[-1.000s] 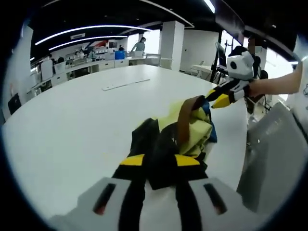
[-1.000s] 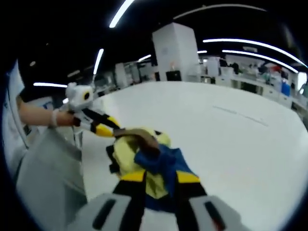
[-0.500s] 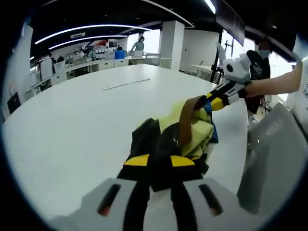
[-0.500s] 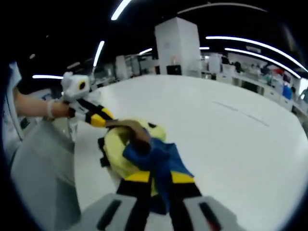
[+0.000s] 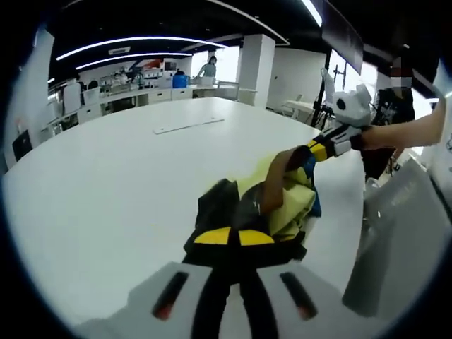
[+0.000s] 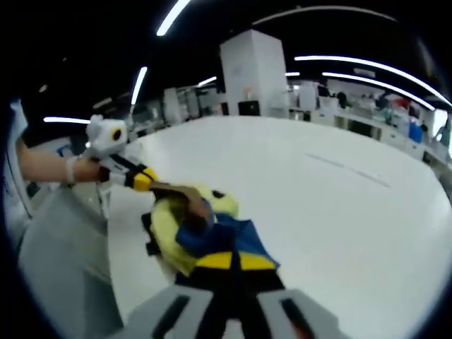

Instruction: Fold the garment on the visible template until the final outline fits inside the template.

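Since the earlier frames both pairs of jaws have been drawn together, the gaps between the yellow tips narrowing until each pair is pressed shut on cloth. The garment (image 5: 272,201), a bunched bundle of yellow, blue, black and brown fabric, is held up off the white table (image 5: 106,183) between the two tools. In the left gripper view, the left gripper (image 5: 234,239) is seen pinching the black end directly ahead of its tips, while the right gripper (image 5: 319,148) is seen clamped on the far brown and blue corner, up and to the right. In the right gripper view, the right gripper (image 6: 232,262) is closed on the blue part of the garment (image 6: 187,226), and the left gripper (image 6: 144,180) comes in from the left, gripping the brown edge. The long axis of the bundle is judged to run from one pair of jaws to the other, so neither tool is nearer; the spreading that comes next would depend on the two being pulled apart along that line. A grey sheet (image 5: 402,233), possibly the template, is seen at the table's edge beside the bundle; this cannot be confirmed.
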The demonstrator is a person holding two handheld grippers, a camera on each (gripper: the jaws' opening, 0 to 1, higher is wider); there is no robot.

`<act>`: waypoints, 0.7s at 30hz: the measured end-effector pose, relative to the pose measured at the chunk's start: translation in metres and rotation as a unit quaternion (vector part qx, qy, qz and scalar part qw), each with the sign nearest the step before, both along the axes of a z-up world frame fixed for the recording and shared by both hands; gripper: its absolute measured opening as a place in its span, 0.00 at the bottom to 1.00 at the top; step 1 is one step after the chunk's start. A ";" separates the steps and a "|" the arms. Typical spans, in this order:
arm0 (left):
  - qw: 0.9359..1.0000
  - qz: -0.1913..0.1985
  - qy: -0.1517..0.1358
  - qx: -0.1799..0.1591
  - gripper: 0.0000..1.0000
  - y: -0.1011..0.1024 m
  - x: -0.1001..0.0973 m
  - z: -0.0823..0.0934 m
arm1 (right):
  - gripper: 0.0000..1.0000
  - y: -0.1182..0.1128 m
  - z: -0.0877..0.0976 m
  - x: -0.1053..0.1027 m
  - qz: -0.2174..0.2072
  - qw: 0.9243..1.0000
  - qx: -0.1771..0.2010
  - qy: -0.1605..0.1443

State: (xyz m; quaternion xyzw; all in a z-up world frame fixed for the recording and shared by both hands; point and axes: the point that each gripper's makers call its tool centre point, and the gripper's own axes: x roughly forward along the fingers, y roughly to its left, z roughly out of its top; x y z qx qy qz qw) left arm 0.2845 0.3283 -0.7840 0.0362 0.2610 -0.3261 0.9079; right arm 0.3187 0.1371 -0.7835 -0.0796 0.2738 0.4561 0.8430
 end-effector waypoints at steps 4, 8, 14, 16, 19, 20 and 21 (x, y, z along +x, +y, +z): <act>1.000 -0.001 -0.005 -0.003 0.00 -0.003 -0.001 0.010 | 0.00 -0.010 0.011 0.002 -0.011 1.000 0.005 -0.007; 1.000 0.010 -0.011 -0.024 0.00 -0.002 0.001 0.026 | 0.00 -0.018 0.021 0.001 -0.023 1.000 0.019 -0.003; 0.999 0.023 -0.018 -0.044 0.00 0.002 0.005 0.044 | 0.00 -0.032 0.029 0.001 -0.044 0.999 0.032 0.004; 0.998 0.025 -0.015 -0.048 0.00 0.004 0.007 0.041 | 0.00 -0.037 0.025 0.002 -0.051 0.998 0.033 0.010; 0.999 0.023 -0.008 -0.041 0.00 0.001 0.007 0.034 | 0.00 -0.039 0.009 -0.003 -0.051 0.998 0.019 0.026; 0.999 0.023 -0.004 -0.040 0.00 0.000 0.006 0.031 | 0.00 -0.039 0.004 -0.005 -0.051 0.998 0.014 0.029; 0.999 0.024 -0.003 -0.040 0.00 0.000 0.006 0.029 | 0.00 -0.038 -0.001 -0.007 -0.048 0.998 0.011 0.030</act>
